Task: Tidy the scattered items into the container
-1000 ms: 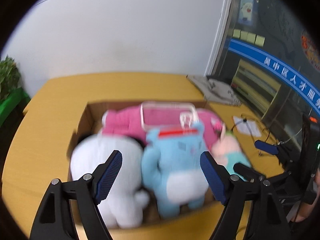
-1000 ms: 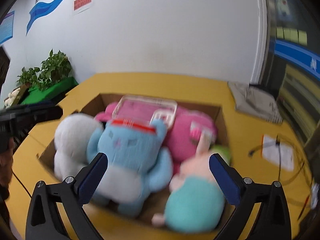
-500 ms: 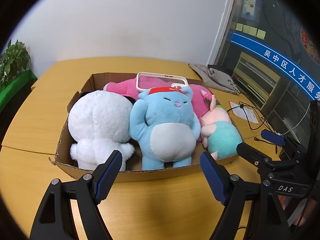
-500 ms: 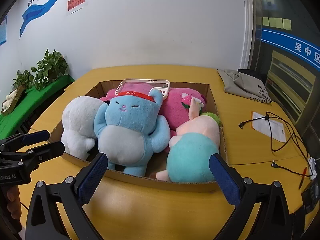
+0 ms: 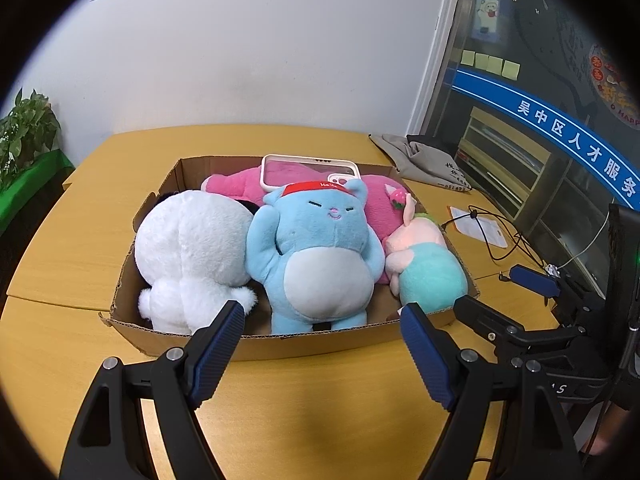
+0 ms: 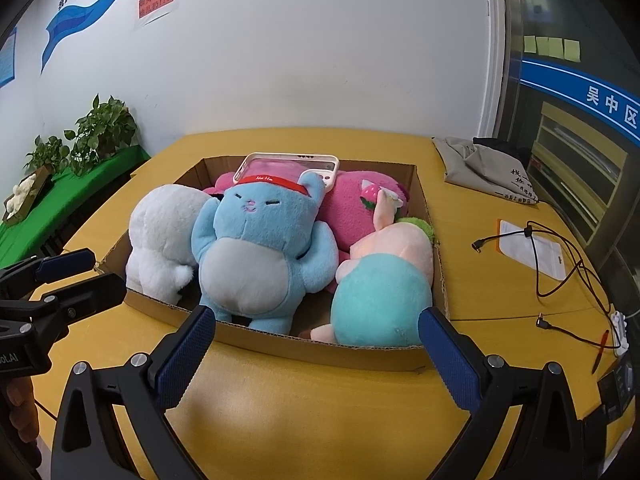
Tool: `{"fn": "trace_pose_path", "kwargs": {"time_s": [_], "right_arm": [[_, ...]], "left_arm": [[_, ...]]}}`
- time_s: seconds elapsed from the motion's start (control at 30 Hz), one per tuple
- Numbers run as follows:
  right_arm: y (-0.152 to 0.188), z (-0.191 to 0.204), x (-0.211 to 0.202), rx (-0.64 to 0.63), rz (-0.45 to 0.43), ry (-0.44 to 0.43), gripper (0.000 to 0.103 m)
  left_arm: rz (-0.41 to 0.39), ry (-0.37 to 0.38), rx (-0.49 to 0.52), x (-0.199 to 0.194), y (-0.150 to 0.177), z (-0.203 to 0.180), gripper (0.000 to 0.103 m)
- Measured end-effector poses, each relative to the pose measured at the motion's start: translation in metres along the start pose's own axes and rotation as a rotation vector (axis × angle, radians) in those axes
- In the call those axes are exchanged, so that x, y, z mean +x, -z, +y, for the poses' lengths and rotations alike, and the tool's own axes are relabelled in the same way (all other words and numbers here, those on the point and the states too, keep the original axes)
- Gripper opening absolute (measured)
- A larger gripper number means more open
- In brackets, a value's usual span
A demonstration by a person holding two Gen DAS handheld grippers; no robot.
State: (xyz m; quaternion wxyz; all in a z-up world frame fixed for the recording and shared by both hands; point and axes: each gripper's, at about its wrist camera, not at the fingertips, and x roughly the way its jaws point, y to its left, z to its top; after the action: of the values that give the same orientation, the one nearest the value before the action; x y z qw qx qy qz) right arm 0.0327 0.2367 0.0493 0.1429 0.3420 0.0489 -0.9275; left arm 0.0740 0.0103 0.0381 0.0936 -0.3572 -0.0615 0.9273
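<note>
Both grippers, left gripper (image 5: 320, 334) and right gripper (image 6: 316, 338), gape empty near the full cardboard box (image 5: 320, 340) (nothing stray visible); withdraw clear of its rim.

I'm looking across a yellow wooden table (image 6: 280, 420) to a plain white wall (image 5: 260, 60), which carries a blue banner (image 6: 84, 12) and a red notice (image 6: 156, 1). To my left, potted plants (image 6: 102, 132) stand on a green-covered surface (image 6: 76, 200). On my right is a dark glass partition (image 5: 540, 92) with yellow sticky notes (image 5: 490, 63).
</note>
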Motion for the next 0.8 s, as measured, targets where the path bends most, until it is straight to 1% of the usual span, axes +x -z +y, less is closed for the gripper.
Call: {"fn": "trace_pose_path", "kwargs": {"time_s": [0.63,0.7,0.8], "right_arm": [[0.0043,0.0016,-0.0082,-0.004,0.000,0.000,0.103],[0.0043,0.0001,-0.0092,0.002,-0.004,0.002,0.103],[0.0044,-0.0019,-0.0088,0.005,-0.001,0.003,0.103]], "left_arm": [[-0.009,0.003,0.007,-0.0036,0.0069,-0.0078,0.080],[-0.015,-0.007,0.007,-0.0041,0.0069,-0.0089,0.080],[-0.029,-0.053,-0.010,-0.0046,0.0066,-0.0063,0.080]]}}
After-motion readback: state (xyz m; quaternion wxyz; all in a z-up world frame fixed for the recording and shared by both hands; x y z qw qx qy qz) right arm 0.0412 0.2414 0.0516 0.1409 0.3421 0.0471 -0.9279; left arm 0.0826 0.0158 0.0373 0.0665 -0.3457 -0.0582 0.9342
